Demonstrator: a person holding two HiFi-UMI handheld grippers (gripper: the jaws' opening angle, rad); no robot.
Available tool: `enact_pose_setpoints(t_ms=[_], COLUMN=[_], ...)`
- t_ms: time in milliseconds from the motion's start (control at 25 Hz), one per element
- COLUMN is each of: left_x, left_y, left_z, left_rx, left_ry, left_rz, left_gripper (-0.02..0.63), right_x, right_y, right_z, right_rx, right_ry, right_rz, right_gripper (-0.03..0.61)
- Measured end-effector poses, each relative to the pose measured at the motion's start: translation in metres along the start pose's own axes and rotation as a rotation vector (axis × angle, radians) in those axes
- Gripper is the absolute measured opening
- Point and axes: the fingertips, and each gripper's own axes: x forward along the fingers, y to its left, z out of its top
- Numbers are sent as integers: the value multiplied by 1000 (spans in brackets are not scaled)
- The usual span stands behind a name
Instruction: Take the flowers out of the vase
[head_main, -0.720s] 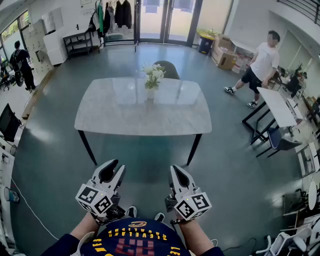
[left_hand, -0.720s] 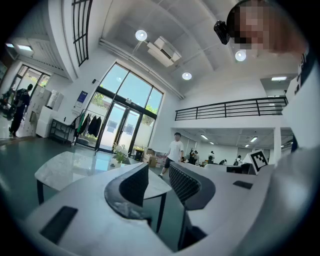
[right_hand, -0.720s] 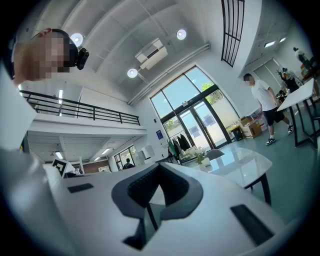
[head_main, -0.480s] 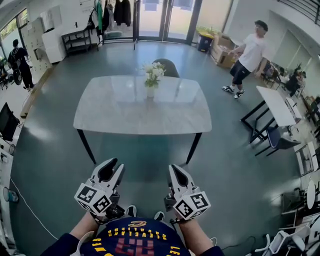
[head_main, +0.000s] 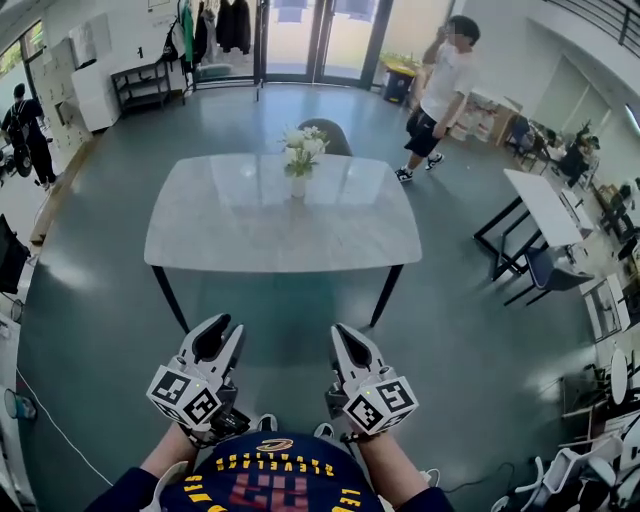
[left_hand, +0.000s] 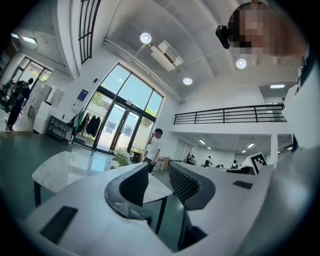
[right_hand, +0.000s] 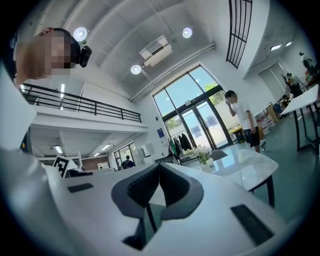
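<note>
Room: a large hall with a grey-green floor (head_main: 100, 300) and glass doors (head_main: 300, 30) at the far end is seen; a person (head_main: 440, 95) is seen at the far right.
Worktop (head_main: 250, 230): a pale stone-look top on dark legs, seen well ahead across the floor.
Vase (head_main: 298, 187): white, set upright near the worktop's far edge.
Flowers (head_main: 304, 146): white blooms, held in the vase.
Left tool (head_main: 226, 330): held level near the body, jaws parted, nothing between them.
Right tool (head_main: 340, 332): held level beside it, jaws closed tip to tip, nothing gripped.
</note>
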Motion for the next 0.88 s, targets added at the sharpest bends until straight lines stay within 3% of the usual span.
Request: enact_pose_setpoints(t_ms=[480, 680, 880], left_x=[5, 38, 77], left_y=[35, 41, 54], left_z=[-9, -25, -35], left_rx=[-60, -72, -51], left_ry=[46, 71, 97], left_rz=[-87, -106, -77], left_gripper=[135, 135, 135], right_x=[7, 20, 49], right_y=[2, -27, -71], right_z=[-12, -21, -29], right_rx=[-33, -17, 33], right_ry=[22, 36, 36], right_rz=[-156, -184, -154], right_gripper=[9, 9, 9])
